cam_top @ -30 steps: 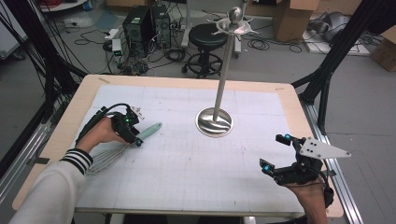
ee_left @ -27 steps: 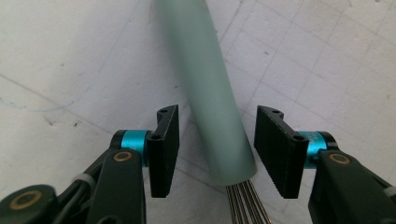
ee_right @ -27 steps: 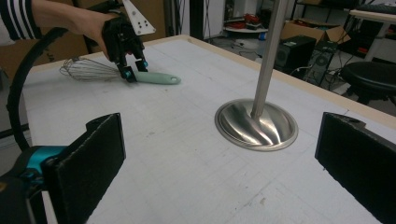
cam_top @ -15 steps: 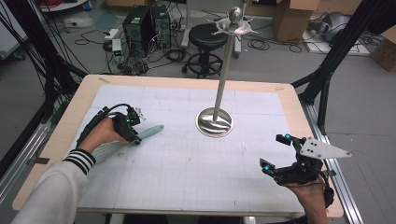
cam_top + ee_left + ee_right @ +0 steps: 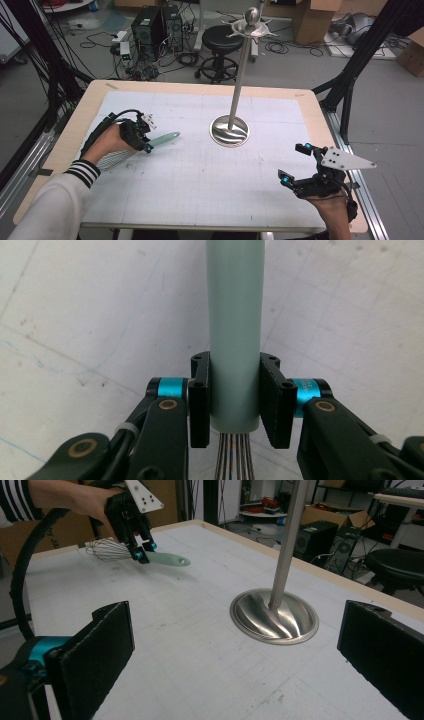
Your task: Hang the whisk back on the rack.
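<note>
Left gripper (image 5: 235, 405) jaws just closed on whisk (image 5: 134, 149) handle near wires, for balanced lift; whisk lies flat at table (image 5: 200, 200) left. Right gripper (image 5: 240, 645) wide open, empty, waiting near stand (image 5: 230, 131), likely hanging spot
</note>
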Action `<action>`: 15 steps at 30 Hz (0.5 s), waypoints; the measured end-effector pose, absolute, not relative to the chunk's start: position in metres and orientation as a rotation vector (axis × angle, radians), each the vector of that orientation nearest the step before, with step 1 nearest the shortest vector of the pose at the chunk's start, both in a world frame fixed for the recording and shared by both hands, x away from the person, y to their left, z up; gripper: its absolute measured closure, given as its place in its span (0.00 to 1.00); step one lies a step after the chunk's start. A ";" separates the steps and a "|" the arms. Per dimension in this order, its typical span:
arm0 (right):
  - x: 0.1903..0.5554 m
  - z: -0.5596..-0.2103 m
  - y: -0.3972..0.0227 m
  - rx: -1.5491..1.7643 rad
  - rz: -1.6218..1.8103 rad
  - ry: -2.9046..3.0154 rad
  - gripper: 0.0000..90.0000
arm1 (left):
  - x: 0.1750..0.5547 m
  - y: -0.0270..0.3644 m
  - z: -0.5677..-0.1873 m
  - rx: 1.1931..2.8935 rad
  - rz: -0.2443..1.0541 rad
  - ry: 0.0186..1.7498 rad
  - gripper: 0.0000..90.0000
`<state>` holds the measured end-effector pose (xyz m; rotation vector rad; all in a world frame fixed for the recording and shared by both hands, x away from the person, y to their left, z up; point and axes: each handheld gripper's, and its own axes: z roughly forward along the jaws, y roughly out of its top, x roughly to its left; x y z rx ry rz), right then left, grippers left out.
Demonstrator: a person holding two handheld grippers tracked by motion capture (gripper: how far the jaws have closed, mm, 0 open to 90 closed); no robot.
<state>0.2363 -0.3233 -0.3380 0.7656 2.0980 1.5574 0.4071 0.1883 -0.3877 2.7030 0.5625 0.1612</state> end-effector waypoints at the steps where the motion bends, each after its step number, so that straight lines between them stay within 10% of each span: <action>1: 0.236 -0.338 -0.323 0.768 1.559 2.098 0.01 | 0.406 0.187 -0.385 2.695 0.170 0.553 0.77; 15: 0.237 -0.337 -0.322 0.767 1.558 2.101 0.01 | 0.398 0.176 -0.346 2.574 0.185 0.441 0.77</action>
